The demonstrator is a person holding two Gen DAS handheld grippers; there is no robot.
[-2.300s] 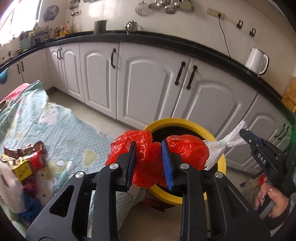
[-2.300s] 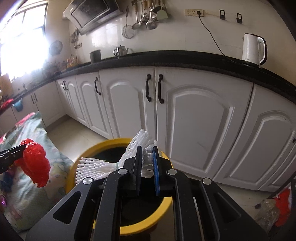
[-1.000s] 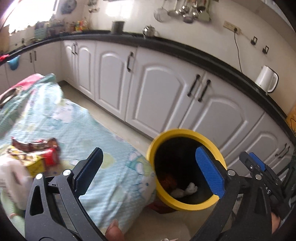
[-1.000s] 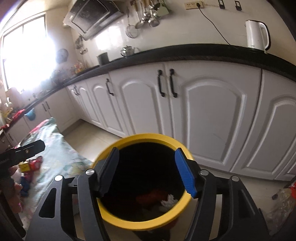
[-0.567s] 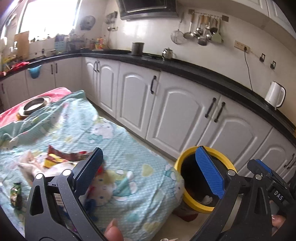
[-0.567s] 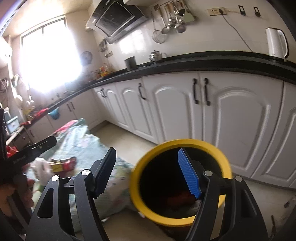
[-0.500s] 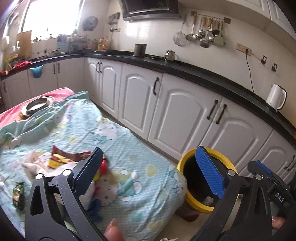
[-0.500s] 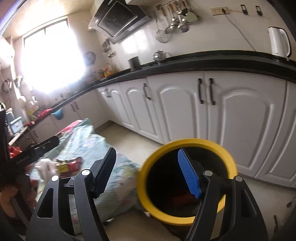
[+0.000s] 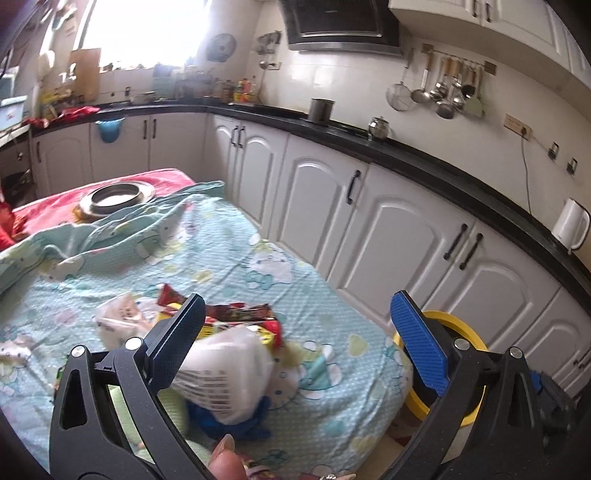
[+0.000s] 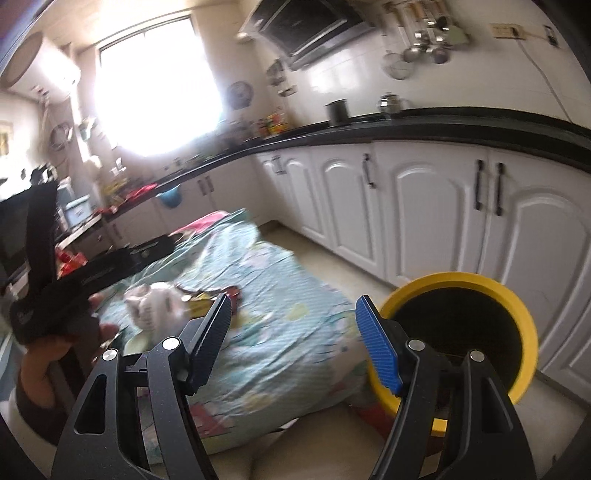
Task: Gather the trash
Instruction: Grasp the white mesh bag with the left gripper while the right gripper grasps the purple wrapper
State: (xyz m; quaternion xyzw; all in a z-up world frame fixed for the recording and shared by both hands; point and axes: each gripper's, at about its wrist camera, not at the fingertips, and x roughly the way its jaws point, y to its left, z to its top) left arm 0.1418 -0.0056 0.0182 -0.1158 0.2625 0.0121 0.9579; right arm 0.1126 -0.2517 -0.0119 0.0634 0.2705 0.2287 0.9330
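Both jaws spread and empty, the left gripper (image 9: 297, 345) and right gripper (image 10: 293, 341) face a white plastic bag (image 9: 225, 376) and snack wrappers (image 9: 236, 319) heaped on the cartoon-print cloth (image 9: 229, 258) beside the yellow bin (image 10: 517, 317).

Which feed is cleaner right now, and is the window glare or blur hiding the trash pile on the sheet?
Left wrist view: sharper; white plastic bag and red wrappers readable, window overexposed but off to the top. Right wrist view: motion-smeared; window blown out, haze over the counter, pile blurred.

Wrappers (image 9: 236, 317), white bag (image 9: 225, 373) heaped on bedsheet (image 9: 221, 258).
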